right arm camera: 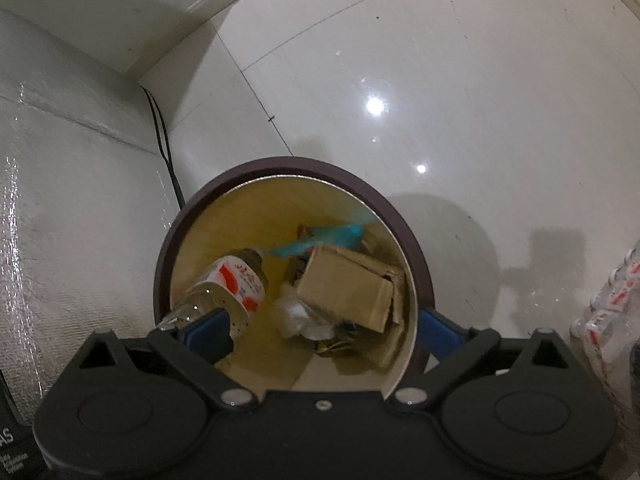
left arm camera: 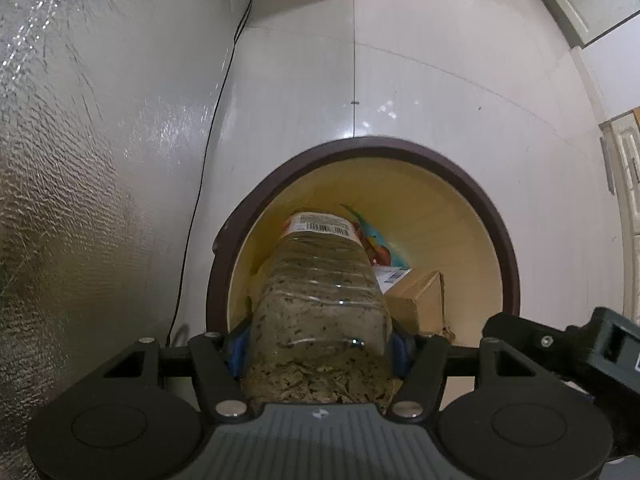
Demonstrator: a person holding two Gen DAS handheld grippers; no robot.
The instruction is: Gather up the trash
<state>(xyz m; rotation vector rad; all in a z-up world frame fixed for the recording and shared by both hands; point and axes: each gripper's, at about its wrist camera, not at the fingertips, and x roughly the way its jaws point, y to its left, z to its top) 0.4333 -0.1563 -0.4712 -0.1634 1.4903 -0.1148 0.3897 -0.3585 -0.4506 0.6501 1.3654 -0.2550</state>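
Note:
My left gripper (left arm camera: 318,350) is shut on a clear plastic bottle (left arm camera: 320,300) with a red and white label, holding it over the mouth of a round bin (left arm camera: 492,208) with a dark brown rim and cream inside. The bottle also shows in the right wrist view (right arm camera: 228,288), tilted neck-down inside the bin (right arm camera: 288,166). My right gripper (right arm camera: 320,334) is open and empty above the bin's near edge. In the bin lie a cardboard box (right arm camera: 348,284), a teal wrapper (right arm camera: 320,240) and crumpled plastic (right arm camera: 296,316).
The bin stands on a glossy white tile floor (right arm camera: 440,100) next to a silver foil-covered wall (left arm camera: 80,160). A black cable (left arm camera: 208,160) runs down the wall. Bottles in plastic wrap (right arm camera: 608,312) lie at the right. White cabinets (left arm camera: 580,4) stand far right.

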